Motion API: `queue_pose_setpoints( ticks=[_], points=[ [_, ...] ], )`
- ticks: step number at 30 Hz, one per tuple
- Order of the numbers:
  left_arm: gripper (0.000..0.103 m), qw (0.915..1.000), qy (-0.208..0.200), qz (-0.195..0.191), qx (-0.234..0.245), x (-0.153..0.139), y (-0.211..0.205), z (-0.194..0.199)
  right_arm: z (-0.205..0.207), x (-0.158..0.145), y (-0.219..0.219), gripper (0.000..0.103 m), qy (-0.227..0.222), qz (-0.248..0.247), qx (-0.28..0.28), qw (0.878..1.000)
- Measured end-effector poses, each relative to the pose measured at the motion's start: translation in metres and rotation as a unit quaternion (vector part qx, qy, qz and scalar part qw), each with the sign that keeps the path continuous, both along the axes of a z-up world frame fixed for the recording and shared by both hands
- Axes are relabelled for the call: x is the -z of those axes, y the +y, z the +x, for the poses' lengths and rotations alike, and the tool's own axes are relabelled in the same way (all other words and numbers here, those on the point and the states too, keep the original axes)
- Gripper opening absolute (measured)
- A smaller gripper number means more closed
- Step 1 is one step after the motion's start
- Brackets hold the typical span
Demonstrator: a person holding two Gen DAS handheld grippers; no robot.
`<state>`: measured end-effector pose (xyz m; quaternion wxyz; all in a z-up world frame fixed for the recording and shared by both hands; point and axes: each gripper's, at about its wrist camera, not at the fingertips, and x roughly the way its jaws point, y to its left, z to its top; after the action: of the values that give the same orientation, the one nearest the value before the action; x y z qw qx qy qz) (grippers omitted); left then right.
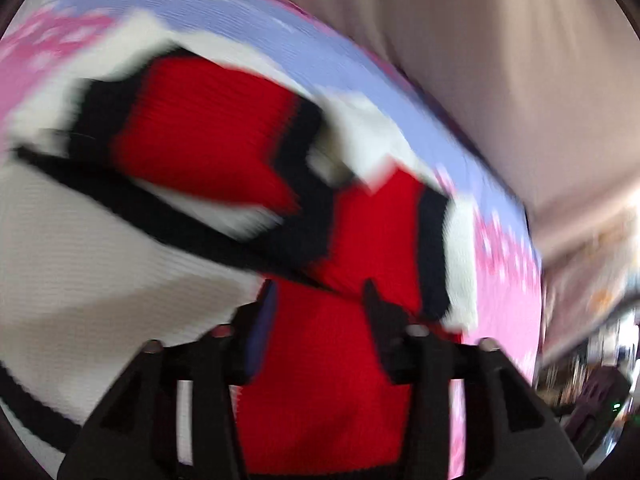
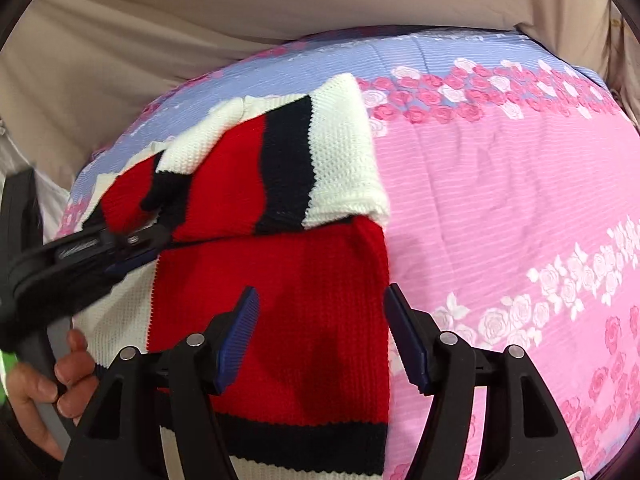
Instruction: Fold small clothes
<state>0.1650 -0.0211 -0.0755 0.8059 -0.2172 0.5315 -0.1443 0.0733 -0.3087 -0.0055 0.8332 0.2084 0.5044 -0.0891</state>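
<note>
Fingers [image 2: 248,312] of our right gripper [image 2: 320,300] stand apart above the red panel of the sweater [image 2: 280,320], gripping nothing. The left gripper [image 1: 318,292], blurred, also has its fingers spread over red knit, nothing pinched. The sweater lies partly folded on a pink and blue floral sheet [image 2: 500,208]; beige cloth [image 2: 160,20] rises behind. Our left hand [image 2: 44,392] wraps its handle, both tools tilted steeply down.

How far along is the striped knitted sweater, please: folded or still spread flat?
Partly folded. The sweater has its striped sleeves turned in over the red body, which otherwise lies flat on the flowered sheet.
</note>
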Motion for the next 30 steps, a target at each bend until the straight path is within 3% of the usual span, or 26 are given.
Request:
queue_pose_setpoints(
  ticks=[3, 5, 7, 11, 12, 15, 16, 17, 18, 19, 21, 23, 24, 26, 27, 28, 29, 30],
  points=[
    [0.059, 0.9951, -0.001, -0.023, -0.096, -0.001, 0.065, 0.019, 0.025, -0.001, -0.005, 0.069, -0.018, 0.038, -0.008, 0.999],
    [0.059, 0.9881, 0.022, -0.042, -0.146, 0.006, 0.103, 0.035, 0.057, 0.000, -0.006, 0.069, -0.024, 0.050, -0.011, 0.998],
    [0.059, 0.9822, 0.042, -0.037, -0.179, 0.014, 0.124, 0.047, 0.092, -0.003, 0.002, 0.070, -0.032, 0.049, -0.016, 0.998],
    [0.058, 0.9759, 0.052, -0.025, -0.210, 0.025, 0.147, 0.057, 0.156, -0.018, 0.054, 0.076, -0.043, -0.024, -0.072, 0.996],
    [0.057, 0.9753, 0.054, -0.023, -0.213, 0.026, 0.154, 0.058, 0.171, -0.017, 0.071, 0.084, -0.039, -0.049, -0.097, 0.993],
    [0.054, 0.9757, 0.059, -0.019, -0.210, 0.027, 0.161, 0.065, 0.212, 0.002, 0.120, 0.084, -0.003, -0.157, -0.148, 0.976],
    [0.053, 0.9765, 0.059, -0.016, -0.207, 0.029, 0.162, 0.066, 0.222, 0.013, 0.133, 0.077, 0.011, -0.182, -0.162, 0.970],
    [0.052, 0.9770, 0.062, -0.013, -0.203, 0.031, 0.159, 0.066, 0.228, 0.022, 0.141, 0.064, 0.021, -0.187, -0.176, 0.966],
    [0.052, 0.9772, 0.063, -0.014, -0.202, 0.032, 0.159, 0.068, 0.231, 0.028, 0.141, 0.018, 0.030, -0.177, -0.183, 0.967],
    [0.052, 0.9773, 0.063, -0.017, -0.202, 0.031, 0.158, 0.068, 0.230, 0.030, 0.134, 0.011, 0.032, -0.149, -0.173, 0.973],
    [0.051, 0.9783, 0.062, -0.019, -0.197, 0.032, 0.161, 0.068, 0.206, 0.008, 0.094, 0.010, -0.026, -0.046, -0.106, 0.993],
    [0.051, 0.9793, 0.062, -0.020, -0.192, 0.033, 0.164, 0.063, 0.170, -0.003, 0.050, 0.010, -0.071, 0.065, -0.035, 0.995],
    [0.051, 0.9797, 0.061, -0.018, -0.190, 0.034, 0.163, 0.061, 0.143, 0.001, 0.023, 0.010, -0.084, 0.124, 0.008, 0.989],
    [0.052, 0.9806, 0.056, -0.007, -0.188, 0.031, 0.159, 0.056, 0.113, 0.022, 0.001, 0.015, -0.069, 0.152, 0.052, 0.985],
    [0.053, 0.9807, 0.057, -0.008, -0.187, 0.031, 0.157, 0.056, 0.103, 0.039, -0.006, 0.019, -0.039, 0.148, 0.060, 0.986],
    [0.053, 0.9804, 0.060, -0.018, -0.187, 0.030, 0.156, 0.054, 0.097, 0.057, -0.010, 0.018, 0.001, 0.140, 0.067, 0.988],
    [0.055, 0.9794, 0.062, -0.041, -0.188, 0.029, 0.155, 0.051, 0.090, 0.067, -0.013, 0.016, 0.010, 0.153, 0.070, 0.986],
    [0.057, 0.9775, 0.063, -0.061, -0.192, 0.029, 0.155, 0.048, 0.082, 0.068, -0.018, 0.018, -0.008, 0.179, 0.075, 0.981]
  ],
)
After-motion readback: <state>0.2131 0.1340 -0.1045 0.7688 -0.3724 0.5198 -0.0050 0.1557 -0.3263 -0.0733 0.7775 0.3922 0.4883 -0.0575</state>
